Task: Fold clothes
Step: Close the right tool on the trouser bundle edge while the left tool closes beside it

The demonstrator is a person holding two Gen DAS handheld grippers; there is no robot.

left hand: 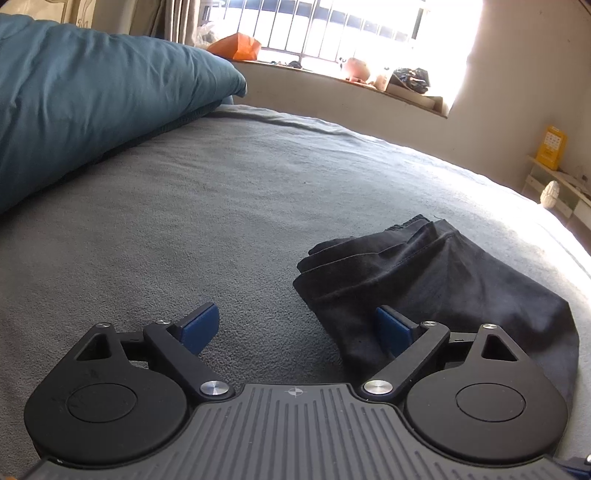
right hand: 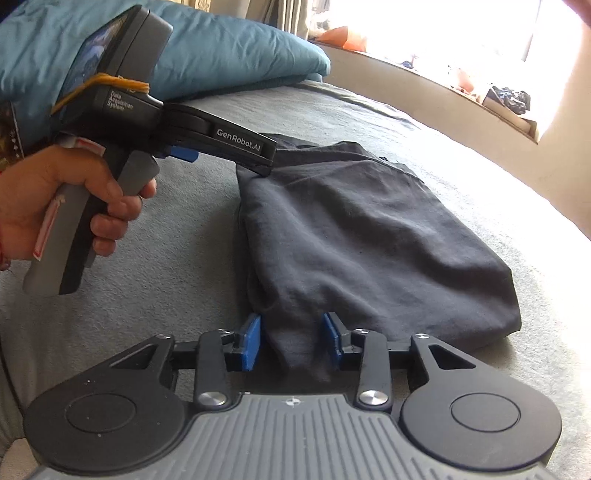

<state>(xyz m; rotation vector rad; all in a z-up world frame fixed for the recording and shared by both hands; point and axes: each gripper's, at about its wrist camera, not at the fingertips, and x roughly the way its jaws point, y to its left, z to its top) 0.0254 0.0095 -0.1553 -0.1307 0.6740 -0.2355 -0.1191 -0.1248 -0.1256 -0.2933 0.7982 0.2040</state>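
**Q:** What can't you make out from your end?

**Me:** Quite a bit, honestly. The window (left hand: pixel 354 33) is blown out white, so the stuff on the sill (left hand: pixel 332 79) is mostly blobs; I can pick out an orange bag (left hand: pixel 236 46) and that's about it. In the right wrist view the left gripper (right hand: pixel 264 166) comes in side-on, so its tips blend into the dark fabric and I can't tell from there whether they touch it. The hand (right hand: pixel 70 206) holding it is cut off at the wrist by the frame edge. The near end of the garment dips out of sight behind the right gripper's body.

**Q:** And the clothes themselves?

**Me:** One dark grey garment (right hand: pixel 369 236), already folded into a rough, thick rectangle, lying on the grey bedsheet (left hand: pixel 221 206), well apart from the teal duvet (left hand: pixel 92 96) bunched up at the far left. The left wrist view shows stacked layered edges (left hand: pixel 332 258) at its far corner. The surface has soft wrinkles, nothing crisp.

**Q:** Tongs?

**Me:** Left gripper (left hand: pixel 295 330) is spread wide, its left blue pad over bare sheet and its right blue pad (left hand: pixel 391 330) over the garment's edge, nothing pinched. Right gripper (right hand: pixel 293 341) is parted too, with a hanging bit of the garment's near corner between its pads (right hand: pixel 251 341). The fabric sits in the gap, but the jaws aren't pressed onto it.
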